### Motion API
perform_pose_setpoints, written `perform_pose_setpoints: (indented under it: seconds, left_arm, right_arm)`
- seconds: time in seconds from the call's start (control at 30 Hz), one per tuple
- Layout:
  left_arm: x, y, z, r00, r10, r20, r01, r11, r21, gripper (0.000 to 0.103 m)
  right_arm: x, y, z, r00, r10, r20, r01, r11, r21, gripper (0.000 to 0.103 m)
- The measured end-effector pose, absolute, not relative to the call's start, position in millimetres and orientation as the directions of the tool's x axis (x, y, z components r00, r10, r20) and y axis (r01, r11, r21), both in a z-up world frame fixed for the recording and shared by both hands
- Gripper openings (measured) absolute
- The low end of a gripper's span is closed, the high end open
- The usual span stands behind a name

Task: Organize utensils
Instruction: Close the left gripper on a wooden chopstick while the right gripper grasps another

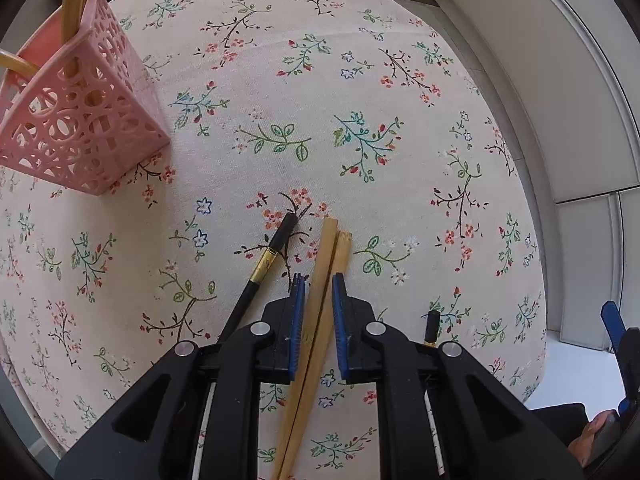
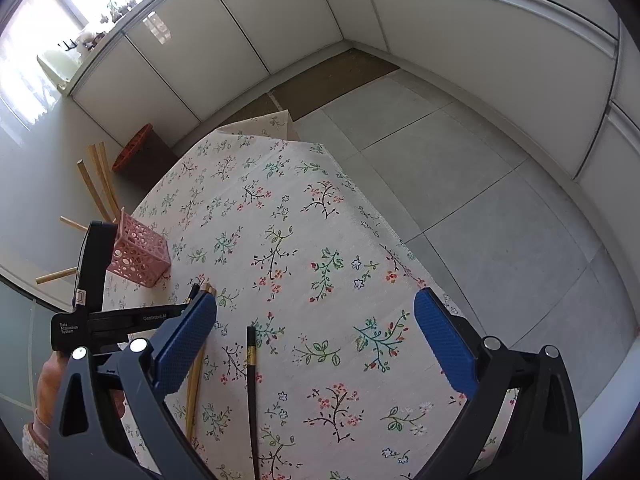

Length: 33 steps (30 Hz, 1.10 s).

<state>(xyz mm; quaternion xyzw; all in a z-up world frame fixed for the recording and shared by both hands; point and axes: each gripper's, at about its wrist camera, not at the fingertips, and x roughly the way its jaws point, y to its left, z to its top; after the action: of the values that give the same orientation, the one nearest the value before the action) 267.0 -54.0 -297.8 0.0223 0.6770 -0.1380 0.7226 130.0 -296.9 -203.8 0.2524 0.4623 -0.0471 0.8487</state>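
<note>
Between the left gripper (image 1: 318,300) fingers, pale wooden chopsticks (image 1: 324,280) (square-tipped pair) lie.

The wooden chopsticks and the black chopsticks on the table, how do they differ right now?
The wooden chopsticks are pale bamboo, plain, lying side by side as a pair; the black chopsticks carry a gold band and lie apart, the second one off to the right. The wooden pair sits between the left gripper fingers, which are not closed on it; neither black one does. All lie flat on the floral tablecloth, outside the pink basket.
</note>
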Motion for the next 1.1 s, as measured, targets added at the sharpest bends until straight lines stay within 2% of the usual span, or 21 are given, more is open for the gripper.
perform_pose_setpoints:
  seconds: [0.23,0.43,0.47,0.53,0.63,0.87,0.97,1.07,1.1]
  left_arm:
    - [279.5,-42.4,-301.4,0.045,-0.198,-0.979,0.195,0.963,-0.186,0.013]
    - [289.7,-45.3,-307.8,0.042,-0.165,-0.985,0.224,0.963,-0.152,0.013]
    - [288.9,-46.3,-307.7,0.051,-0.158,-0.986,0.234,0.962,-0.142,0.009]
    - [285.5,-48.7,-306.0,0.072,-0.143,-0.987,0.248,0.961,-0.121,0.008]
    - [277.4,-41.1,-301.9,0.077,-0.172,-0.982,0.212,0.965,-0.152,0.006]
    - [233.9,2.5,-231.8,0.198,-0.250,-0.948,0.244,0.949,-0.199,0.006]
    - [216.2,25.1,-202.4,0.260,-0.264,-0.929,0.236,0.950,-0.204,0.006]
    - [210.8,49.8,-175.6,0.315,-0.268,-0.910,0.216,0.955,-0.206,0.006]
    - [209.0,57.6,-168.3,0.333,-0.273,-0.902,0.209,0.955,-0.212,0.006]
  right_arm:
    - [130.7,-288.6,-205.0,0.558,0.158,-0.815,0.305,0.874,0.378,0.096]
    - [133.8,-285.4,-208.3,0.543,0.163,-0.823,0.309,0.873,0.377,0.096]
    - [135.2,-285.2,-210.7,0.535,0.172,-0.827,0.315,0.868,0.385,0.096]
    - [141.3,-283.2,-215.7,0.513,0.199,-0.835,0.331,0.852,0.406,0.096]
    - [154.5,-271.1,-221.2,0.484,0.215,-0.849,0.344,0.845,0.410,0.096]
    - [211.3,-194.2,-232.8,0.346,0.235,-0.908,0.269,0.902,0.336,0.095]
    - [233.6,-155.8,-248.8,0.261,0.195,-0.945,0.229,0.939,0.257,0.086]
    - [248.9,-123.6,-269.7,0.166,0.124,-0.978,0.180,0.971,0.154,0.072]
    - [252.4,-115.7,-277.2,0.137,0.106,-0.985,0.168,0.977,0.129,0.064]
